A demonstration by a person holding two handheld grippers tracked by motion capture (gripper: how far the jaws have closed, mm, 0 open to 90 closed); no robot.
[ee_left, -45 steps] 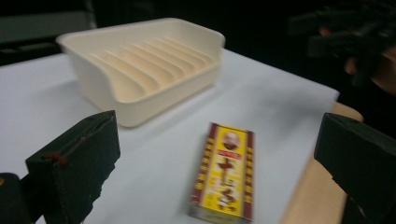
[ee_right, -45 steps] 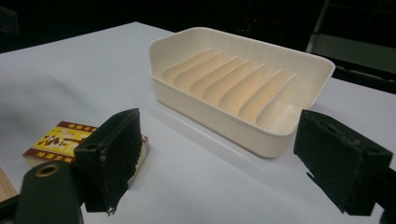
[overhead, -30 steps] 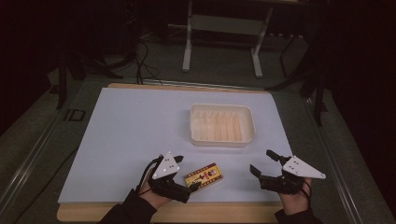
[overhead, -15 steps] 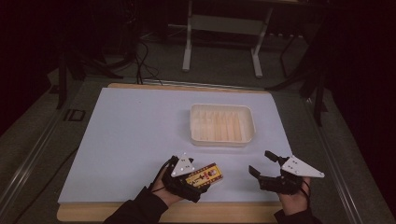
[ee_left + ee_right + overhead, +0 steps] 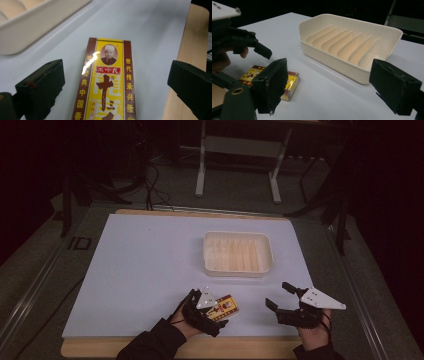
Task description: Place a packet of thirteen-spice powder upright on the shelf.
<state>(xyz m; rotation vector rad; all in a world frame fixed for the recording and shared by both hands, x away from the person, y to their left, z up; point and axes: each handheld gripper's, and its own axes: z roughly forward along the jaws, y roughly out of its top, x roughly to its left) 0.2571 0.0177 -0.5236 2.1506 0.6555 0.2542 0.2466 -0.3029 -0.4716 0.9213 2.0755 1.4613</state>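
Spice box (image 5: 107, 82), yellow with dark red borders, lies flat on the white mat (image 5: 145, 265) between the spread jaws of the left gripper (image 5: 212, 312); jaws stand apart on either side, not touching it. Left gripper view: printed portrait of a man in a white cap at the top of the box face, a red banner with small Chinese characters under it, large dark red characters below, and columns of Chinese script down both borders; the right column reads 世代传承兴隆. A small round yellow seal sits low on the face, too small to read.

High view: box near the mat's front edge, at about 7 o'clock from the cream ridged tray (image 5: 238, 253) and well apart from it. Right gripper (image 5: 280, 297) hovers at 3 o'clock of the box, jaws released and wide, holding nothing. Wooden table edge (image 5: 250, 347) shows just beyond the mat.
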